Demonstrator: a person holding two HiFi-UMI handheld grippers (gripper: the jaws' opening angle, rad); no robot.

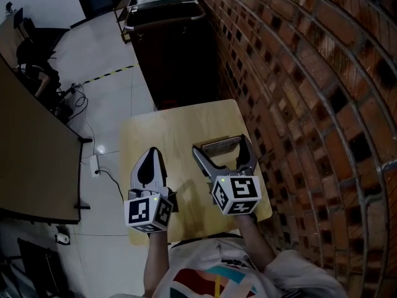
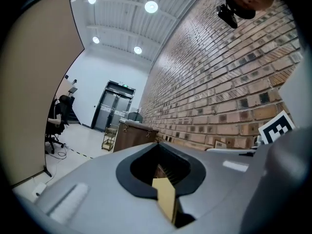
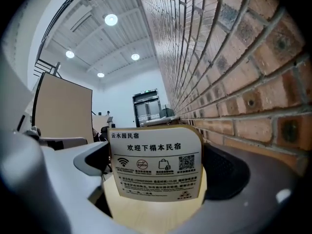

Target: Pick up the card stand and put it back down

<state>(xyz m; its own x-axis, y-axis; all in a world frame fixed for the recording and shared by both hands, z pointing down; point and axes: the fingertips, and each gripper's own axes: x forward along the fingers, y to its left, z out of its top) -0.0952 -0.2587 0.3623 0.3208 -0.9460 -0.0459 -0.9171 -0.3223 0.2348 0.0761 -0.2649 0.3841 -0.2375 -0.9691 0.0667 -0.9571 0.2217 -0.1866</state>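
The card stand (image 1: 218, 146) is a small upright sign with a pale printed face (image 3: 156, 162), near the right side of the small wooden table (image 1: 167, 129). My right gripper (image 1: 221, 146) has its jaws spread wide around the stand, one dark pad (image 3: 226, 172) against each side edge, holding it. The stand's lower edge sits close to the table top; I cannot tell whether it rests there. My left gripper (image 1: 151, 160) hovers over the table's left half, shut with nothing in it. In the left gripper view its jaws (image 2: 163, 172) meet, with table wood showing through the gap.
A brick wall (image 1: 298, 104) runs close along the table's right edge. A dark cabinet (image 1: 170, 48) stands just beyond the far edge. Pale floor with cables (image 1: 99, 166) lies to the left, bounded by a partition panel (image 1: 31, 160). A person sits at a desk at the far left (image 2: 56, 118).
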